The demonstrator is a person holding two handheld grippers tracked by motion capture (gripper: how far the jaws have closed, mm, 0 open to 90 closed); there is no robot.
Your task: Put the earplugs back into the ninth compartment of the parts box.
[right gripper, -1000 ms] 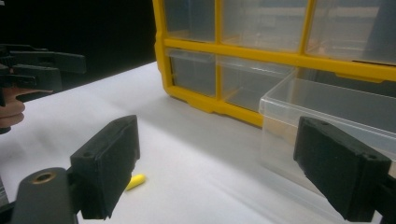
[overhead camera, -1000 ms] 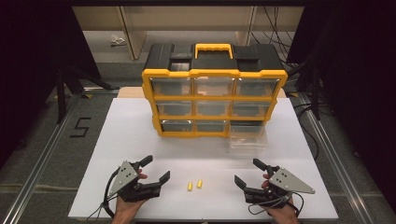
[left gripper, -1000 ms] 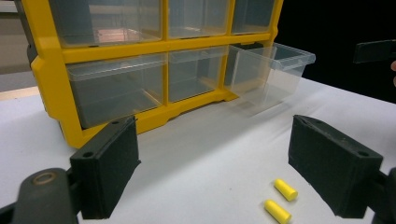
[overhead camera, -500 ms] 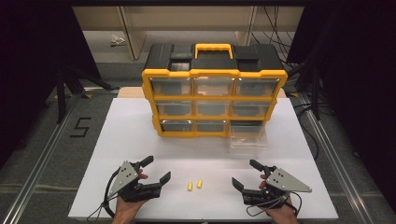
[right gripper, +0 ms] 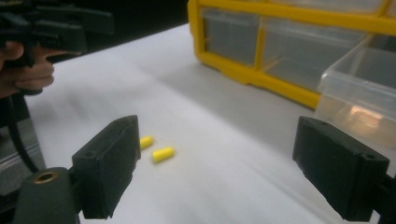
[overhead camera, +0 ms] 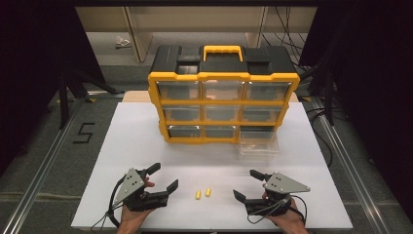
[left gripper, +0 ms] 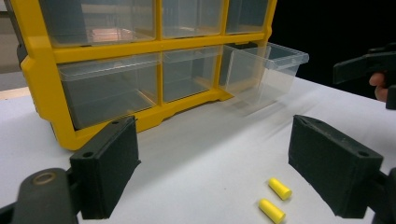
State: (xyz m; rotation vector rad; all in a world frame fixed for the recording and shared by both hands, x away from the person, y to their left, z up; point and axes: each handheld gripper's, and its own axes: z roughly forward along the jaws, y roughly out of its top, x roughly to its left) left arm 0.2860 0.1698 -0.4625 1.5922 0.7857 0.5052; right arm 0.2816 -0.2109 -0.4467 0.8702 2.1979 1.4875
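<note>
Since both grippers sit low at the near edge of the tabletop (overhead camera: 146, 146) w/ nothing held, the question is which one goes for the two yellow plugs (overhead camera: 202, 193). They lie side by side on the bare white surface, roughly midway btw the left gripper (overhead camera: 163, 178) and the right gripper (overhead camera: 247, 184), apart from both. Left gripper's jaws are spread wide, empty; same for the right, wide apart and empty.

From the left gripper view the yellow plugs (left gripper: 276, 199) sit fwd and off toward its right-hand jaw, near that jaw's inner side, each long axis running diagonally across the view. From the right gripper view the same plugs (right gripper: 156, 149) sit just by its left-hand jaw, long axes angled sim. So neither gripper has them centred; each would need to swing inward. In the high view the gap to each looks about equal, left perhaps a touch nearer, but I can't call it firmly.

Farther back, a clear drawer (overhead camera: 258, 145) stands pulled out on the tabletop, just in front of the bottom right slot of the yellow organizer (overhead camera: 223, 105). Prob. the plugs' destination, and it lies on the right gripper's side.
</note>
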